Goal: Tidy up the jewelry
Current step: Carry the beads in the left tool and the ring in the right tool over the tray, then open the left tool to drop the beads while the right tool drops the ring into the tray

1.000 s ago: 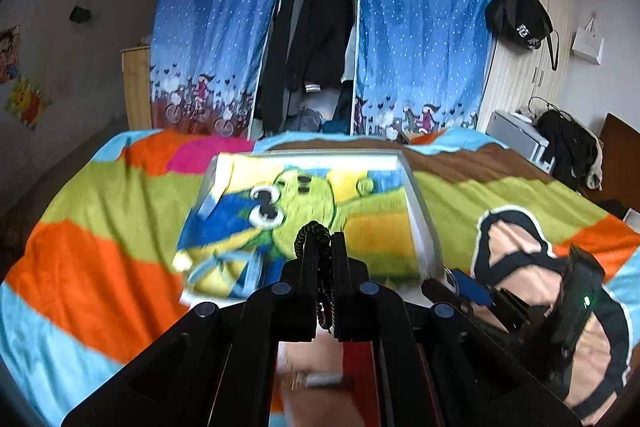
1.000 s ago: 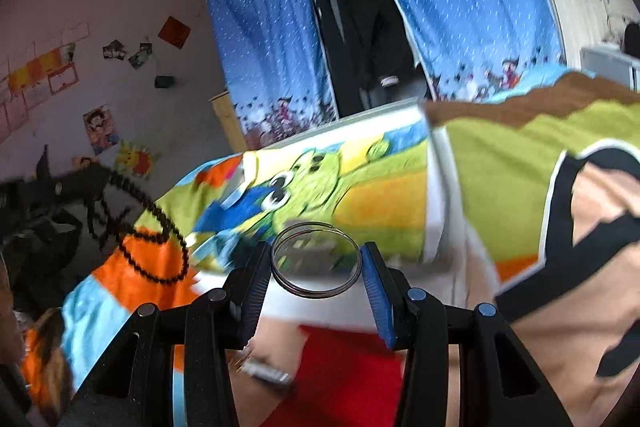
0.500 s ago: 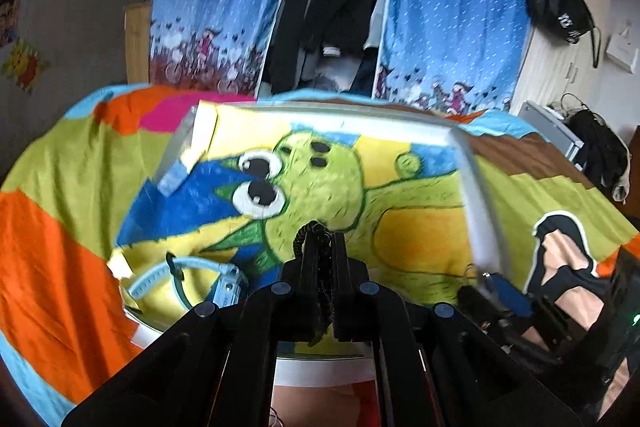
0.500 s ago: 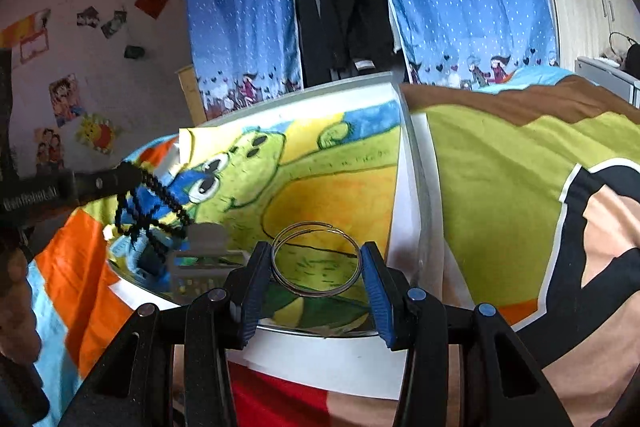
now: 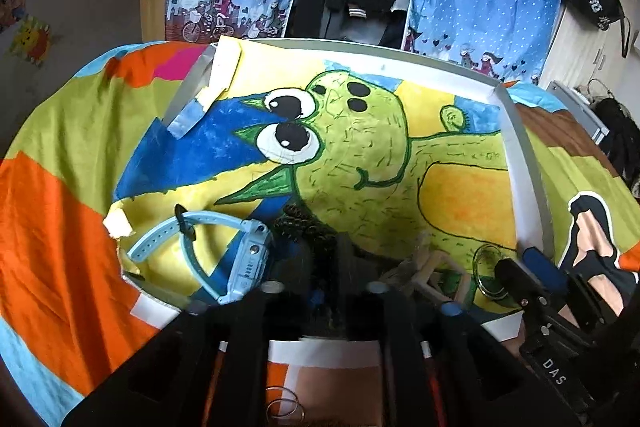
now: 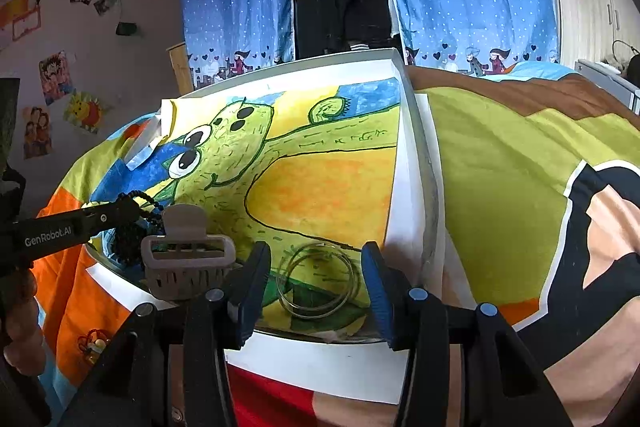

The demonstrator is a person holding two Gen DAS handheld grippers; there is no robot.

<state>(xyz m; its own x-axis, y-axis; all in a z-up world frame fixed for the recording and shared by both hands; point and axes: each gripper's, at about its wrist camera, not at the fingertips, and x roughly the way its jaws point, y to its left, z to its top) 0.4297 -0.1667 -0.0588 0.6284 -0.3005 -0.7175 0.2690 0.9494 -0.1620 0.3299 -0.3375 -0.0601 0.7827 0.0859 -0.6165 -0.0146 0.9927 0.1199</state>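
A white tray lined with a painted green cartoon lies on the bed. My left gripper hangs over its near edge with the jaws opening. The black bead bracelet lies heaped between and just past its fingers. In the right wrist view the same beads drape below that gripper's tip. My right gripper is at the near right corner, jaws opening. The clear bangles rest on the tray floor between its blue pads with a gap on each side.
A light blue watch lies at the tray's near left. A grey claw hair clip stands between the two grippers. A colourful bedspread surrounds the tray. Blue curtains and a wardrobe stand behind.
Both grippers came down to the tray's near edge. The left jaws, shut on the beads before, have parted. The right jaws widened and the bangles now lie on the tray.
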